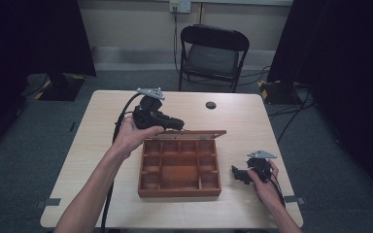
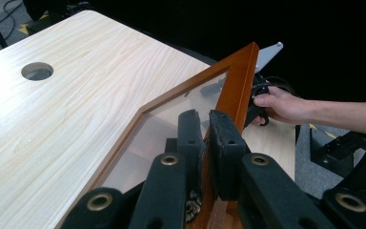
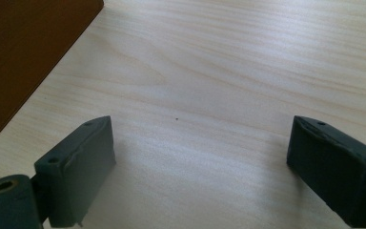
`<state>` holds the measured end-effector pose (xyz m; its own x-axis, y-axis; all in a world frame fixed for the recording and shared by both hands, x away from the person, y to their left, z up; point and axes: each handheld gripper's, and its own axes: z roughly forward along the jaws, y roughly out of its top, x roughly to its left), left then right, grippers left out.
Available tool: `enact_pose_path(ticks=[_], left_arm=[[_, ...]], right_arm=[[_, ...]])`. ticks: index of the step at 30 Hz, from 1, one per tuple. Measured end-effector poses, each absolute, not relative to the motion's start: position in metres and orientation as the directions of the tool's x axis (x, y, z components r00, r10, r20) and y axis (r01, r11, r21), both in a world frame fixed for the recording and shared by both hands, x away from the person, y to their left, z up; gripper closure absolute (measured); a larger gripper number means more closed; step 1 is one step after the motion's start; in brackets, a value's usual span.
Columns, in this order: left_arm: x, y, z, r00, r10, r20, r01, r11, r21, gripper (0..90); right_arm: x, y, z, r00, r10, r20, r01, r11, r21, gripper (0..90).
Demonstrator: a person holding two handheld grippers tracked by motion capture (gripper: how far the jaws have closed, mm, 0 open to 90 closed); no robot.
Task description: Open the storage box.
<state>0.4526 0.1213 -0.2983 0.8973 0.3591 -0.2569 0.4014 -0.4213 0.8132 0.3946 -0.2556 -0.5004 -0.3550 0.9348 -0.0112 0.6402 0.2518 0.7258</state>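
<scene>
A brown wooden box (image 1: 179, 192) with several empty compartments sits mid-table. Its glass-paned lid (image 1: 194, 134) stands raised at the far side. My left gripper (image 1: 177, 125) is shut on the lid's wooden frame (image 2: 236, 90), and the left gripper view has both jaws (image 2: 205, 119) clamped on that edge. To the right of the box, my right gripper (image 1: 237, 174) rests low over the table, open. In the right gripper view its jaws (image 3: 200, 157) stand wide apart over bare wood, with the box's side (image 3: 24, 52) at upper left.
The light wooden table (image 1: 102, 145) has a round cable hole (image 1: 211, 105) near its far edge. A black folding chair (image 1: 213, 53) stands behind the table. Cables lie on the grey floor to the right (image 1: 291, 111).
</scene>
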Motion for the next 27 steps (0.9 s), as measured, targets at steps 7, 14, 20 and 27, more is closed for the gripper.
enact_pose_path(ticks=[7,14,20,27], left_arm=[[0.4527,0.1214,-0.2982,0.895,0.366,-0.256,0.403,-0.412,0.818,83.8],[0.4508,0.1208,-0.2974,0.891,0.386,-0.241,0.397,-0.403,0.824,83.9],[0.4508,0.1214,-0.2973,0.886,0.404,-0.226,0.388,-0.381,0.840,84.2],[0.4514,0.1220,-0.2969,0.885,0.414,-0.212,0.378,-0.374,0.847,84.4]], right_arm=[[0.3946,-0.2556,-0.5004,-0.355,0.935,-0.011,0.640,0.252,0.726,8.1],[0.3946,-0.2556,-0.5004,-0.355,0.935,-0.012,0.640,0.252,0.726,8.1],[0.3946,-0.2556,-0.5004,-0.355,0.935,-0.011,0.640,0.252,0.726,8.2],[0.3946,-0.2556,-0.5004,-0.355,0.935,-0.011,0.640,0.252,0.726,8.2]])
